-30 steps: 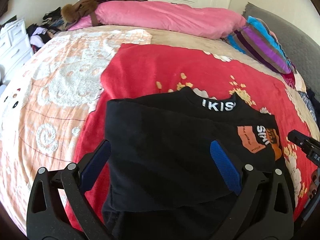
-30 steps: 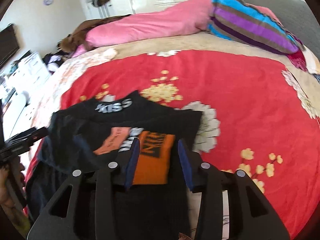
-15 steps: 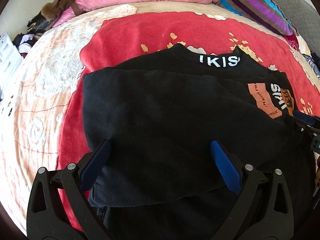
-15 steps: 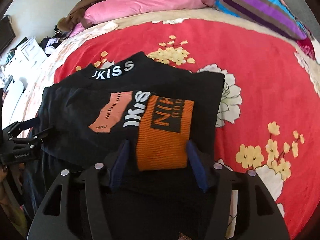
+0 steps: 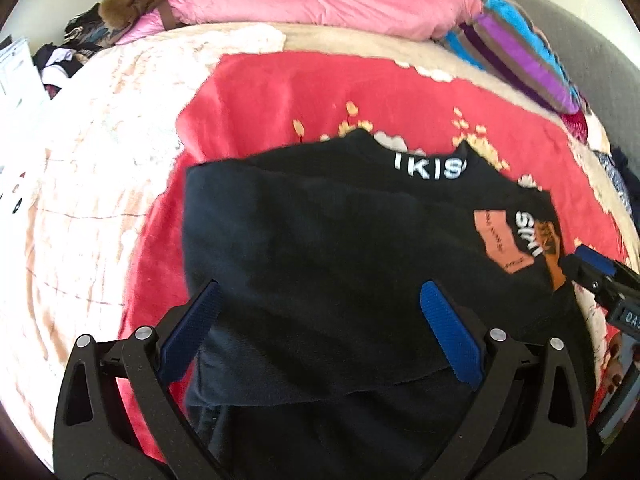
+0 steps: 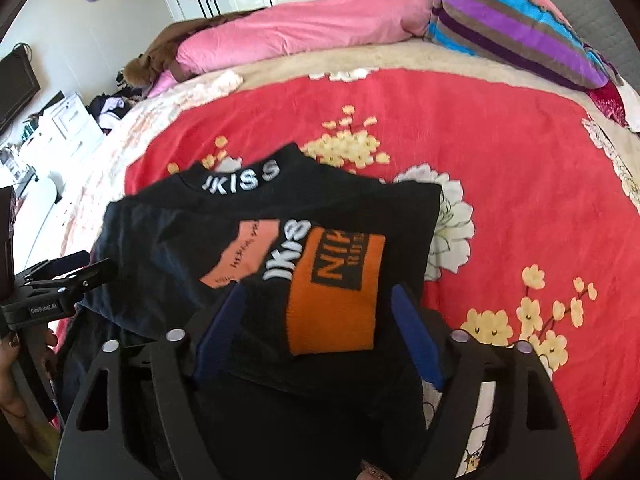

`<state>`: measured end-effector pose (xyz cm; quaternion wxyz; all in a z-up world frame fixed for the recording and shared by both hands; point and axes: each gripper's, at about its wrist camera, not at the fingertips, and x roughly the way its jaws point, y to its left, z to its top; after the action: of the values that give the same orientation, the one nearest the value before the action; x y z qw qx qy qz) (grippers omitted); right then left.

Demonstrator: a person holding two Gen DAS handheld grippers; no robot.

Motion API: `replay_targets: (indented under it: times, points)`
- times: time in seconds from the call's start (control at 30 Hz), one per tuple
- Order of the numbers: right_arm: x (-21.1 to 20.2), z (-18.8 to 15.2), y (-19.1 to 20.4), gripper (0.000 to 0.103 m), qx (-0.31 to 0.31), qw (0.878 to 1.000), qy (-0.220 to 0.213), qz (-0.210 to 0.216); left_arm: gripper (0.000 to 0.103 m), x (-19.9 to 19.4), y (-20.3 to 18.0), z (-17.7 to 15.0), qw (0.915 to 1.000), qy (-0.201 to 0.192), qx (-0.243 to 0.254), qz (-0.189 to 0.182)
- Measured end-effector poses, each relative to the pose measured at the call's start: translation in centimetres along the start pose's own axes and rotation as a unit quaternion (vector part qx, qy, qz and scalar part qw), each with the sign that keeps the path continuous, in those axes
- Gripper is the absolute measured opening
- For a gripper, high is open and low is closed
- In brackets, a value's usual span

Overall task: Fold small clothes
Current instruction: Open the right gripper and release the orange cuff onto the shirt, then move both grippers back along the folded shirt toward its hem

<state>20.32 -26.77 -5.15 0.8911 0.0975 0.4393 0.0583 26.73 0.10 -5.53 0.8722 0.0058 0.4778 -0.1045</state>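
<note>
A small black top [image 5: 320, 248] with white lettering on the collar and orange patches lies partly folded on the red flowered blanket [image 5: 304, 92]. It also shows in the right wrist view [image 6: 248, 248], its orange cuff [image 6: 336, 292] folded across the chest. My left gripper [image 5: 320, 328] is open, its blue pads spread above the top's left half. My right gripper [image 6: 316, 332] is open, its pads either side of the orange cuff. The right gripper's tips show at the right edge of the left view [image 5: 592, 268]; the left gripper shows in the right view [image 6: 60, 284].
A pink pillow [image 5: 320, 0] and a striped blanket [image 5: 520, 48] lie at the bed's far end. A peach patterned cover [image 5: 88, 152] lies to the left. White drawers [image 6: 64, 124] and a clothes heap stand beyond the bed's left side.
The right gripper's jaws have opened wide from nearly shut around the orange cuff. Both cameras dipped towards the top, then drew back a little. The left gripper stays open.
</note>
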Motion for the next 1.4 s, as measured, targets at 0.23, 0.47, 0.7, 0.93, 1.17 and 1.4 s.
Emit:
replay_targets:
  times: [0.23,0.47,0.7,0.93,1.17,1.4]
  points:
    - [-1.4,0.7,0.6,0.087,-0.013,1.0,-0.027,-0.007,0.093,-1.5,0.4,0.4,0.9998,-0.015,-0.006,0.01]
    - [-2.8,1.0,0.5,0.096,-0.007,0.999,-0.047,-0.009,0.094,-3.0,0.3,0.3,0.9994,-0.029,-0.002,0.02]
    - [-4.4,0.7,0.4,0.097,-0.001,0.998,-0.059,-0.007,0.094,-5.3,0.6,0.0,0.9982,-0.054,-0.021,0.012]
    - [-5.9,0.3,0.7,0.097,-0.002,0.998,-0.065,-0.003,0.094,-7.1,0.4,-0.4,0.9973,-0.069,-0.024,0.014]
    - [-7.9,0.0,0.6,0.097,0.0,0.997,-0.077,0.001,0.094,-9.5,0.6,-0.7,0.9958,-0.084,-0.029,0.02]
    - [-9.8,-0.5,0.7,0.097,-0.001,0.996,-0.084,0.009,0.094,-11.9,1.1,-1.8,0.9941,-0.096,-0.035,0.035]
